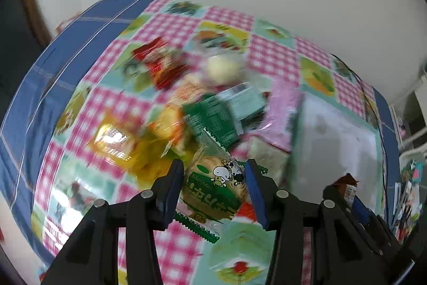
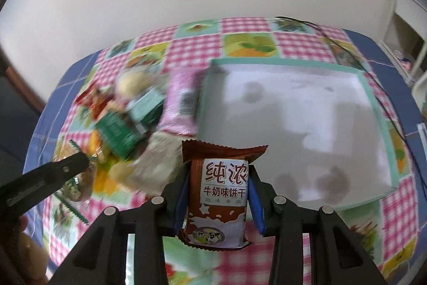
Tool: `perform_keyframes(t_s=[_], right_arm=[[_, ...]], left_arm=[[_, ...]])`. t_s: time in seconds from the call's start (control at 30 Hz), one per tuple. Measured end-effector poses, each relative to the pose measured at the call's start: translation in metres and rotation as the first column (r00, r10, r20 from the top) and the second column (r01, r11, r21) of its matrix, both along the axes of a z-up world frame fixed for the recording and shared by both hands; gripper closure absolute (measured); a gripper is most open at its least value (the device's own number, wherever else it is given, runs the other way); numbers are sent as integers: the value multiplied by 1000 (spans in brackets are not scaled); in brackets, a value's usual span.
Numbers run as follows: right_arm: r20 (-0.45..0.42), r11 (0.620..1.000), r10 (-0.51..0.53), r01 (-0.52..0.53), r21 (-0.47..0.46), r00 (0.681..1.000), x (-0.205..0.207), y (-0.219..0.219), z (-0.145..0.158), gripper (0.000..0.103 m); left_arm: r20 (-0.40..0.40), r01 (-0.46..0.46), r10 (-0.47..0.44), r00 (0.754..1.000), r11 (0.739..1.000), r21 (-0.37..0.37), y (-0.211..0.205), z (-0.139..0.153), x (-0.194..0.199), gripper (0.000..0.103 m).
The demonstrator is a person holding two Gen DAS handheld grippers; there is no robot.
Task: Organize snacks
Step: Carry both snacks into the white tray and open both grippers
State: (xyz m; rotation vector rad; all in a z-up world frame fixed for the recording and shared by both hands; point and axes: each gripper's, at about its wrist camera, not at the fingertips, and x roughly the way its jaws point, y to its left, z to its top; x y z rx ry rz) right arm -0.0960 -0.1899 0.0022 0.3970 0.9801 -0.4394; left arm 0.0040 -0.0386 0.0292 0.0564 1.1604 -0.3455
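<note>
The left gripper [image 1: 214,186] is clamped on a green-labelled snack packet [image 1: 216,188] with a cartoon cow, lifted above the near part of the bench [image 1: 181,247], which wears a pink-checked cloth. The right gripper [image 2: 217,194] pinches a brown milk-biscuit packet [image 2: 218,194] upright, in front of the near edge of a shallow teal-rimmed box [image 2: 373,98] towards the bench's right side. A blurred heap of snacks [image 2: 128,119] lies just left of the box.
</note>
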Motion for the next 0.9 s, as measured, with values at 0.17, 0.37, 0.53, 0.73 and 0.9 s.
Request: perform_keyframes(t_s=[0.17,0.37,0.53,0.73,0.9], right_arm=[[-10,998,-67,66,-10,998,4,-31,-3,61],[-18,991,-132,132,-6,991,13,-65,-10,61],[-29,985,-168,167,-38,985,19,-91,-14,61],[-31,976,-216,215,-39,976,26,-123,-26,61],[-41,967,-252,251,-39,967,30,-145,-37,61]], left_arm=[[16,84,-85,996,996,12,-49,4,10,54],[17,159,-159,987,987,6,-98,-2,20,54],[18,207,-207,978,978,1,-137,-9,27,54],[26,242,-241,970,970,-17,-171,-21,37,54],[22,259,-258,966,965,-38,-190,-37,45,54]])
